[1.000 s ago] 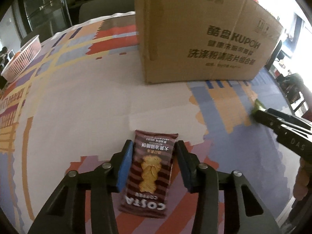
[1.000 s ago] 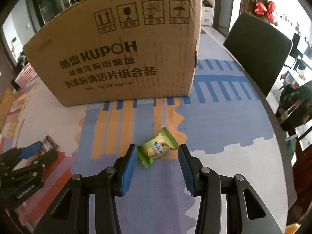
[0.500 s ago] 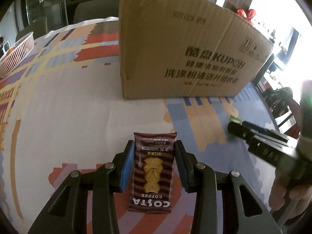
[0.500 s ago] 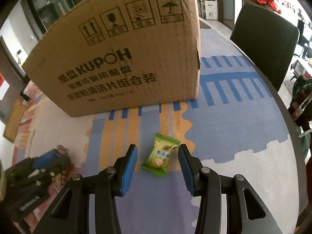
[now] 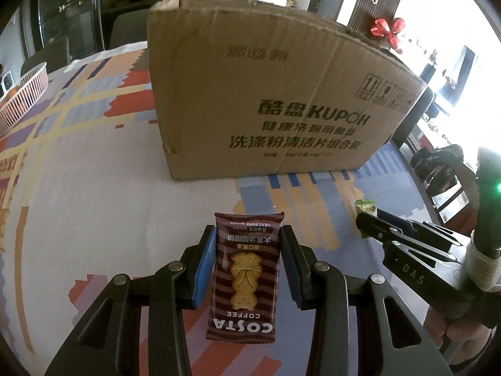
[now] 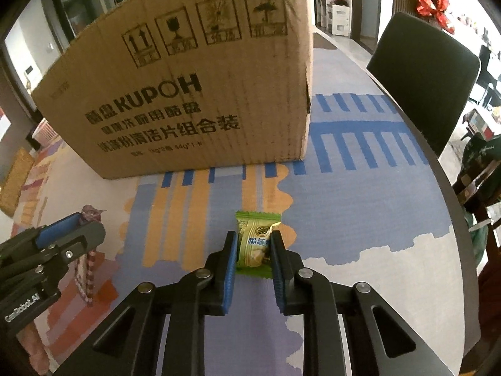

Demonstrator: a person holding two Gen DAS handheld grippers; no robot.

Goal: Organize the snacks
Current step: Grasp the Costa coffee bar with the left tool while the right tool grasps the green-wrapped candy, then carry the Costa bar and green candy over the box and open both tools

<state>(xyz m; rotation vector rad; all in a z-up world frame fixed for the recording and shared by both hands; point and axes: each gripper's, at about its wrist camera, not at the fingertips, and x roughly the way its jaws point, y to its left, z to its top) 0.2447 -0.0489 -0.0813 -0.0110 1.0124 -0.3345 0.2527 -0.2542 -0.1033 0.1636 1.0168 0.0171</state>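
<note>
My left gripper [image 5: 247, 260] has its fingers [image 5: 205, 263] pressed on both sides of a brown Costa cookie pack [image 5: 244, 277]. My right gripper [image 6: 252, 261] is squeezing a small green candy [image 6: 254, 244] between its blue pads.

Under them is the surface [image 5: 94, 206], covered by a cloth with white, purple, orange, blue and red shapes. I cannot tell if the snacks sit on it or are just above it. In the right view, my left gripper [image 6: 59, 238] shows off to the left side with the brown pack.

Farther back, a big brown cardboard box [image 5: 266, 106] stands on the cloth, right ahead of both grippers. It blocks what is behind it. It has KUPOH and Chinese words printed on its side.

Far to the left, a white basket [image 5: 23, 94] sits near the edge. On the right, a dark chair [image 6: 426, 94] stands by the surface. A red shiny bow [image 6: 433, 6] hangs at the back of the room.
</note>
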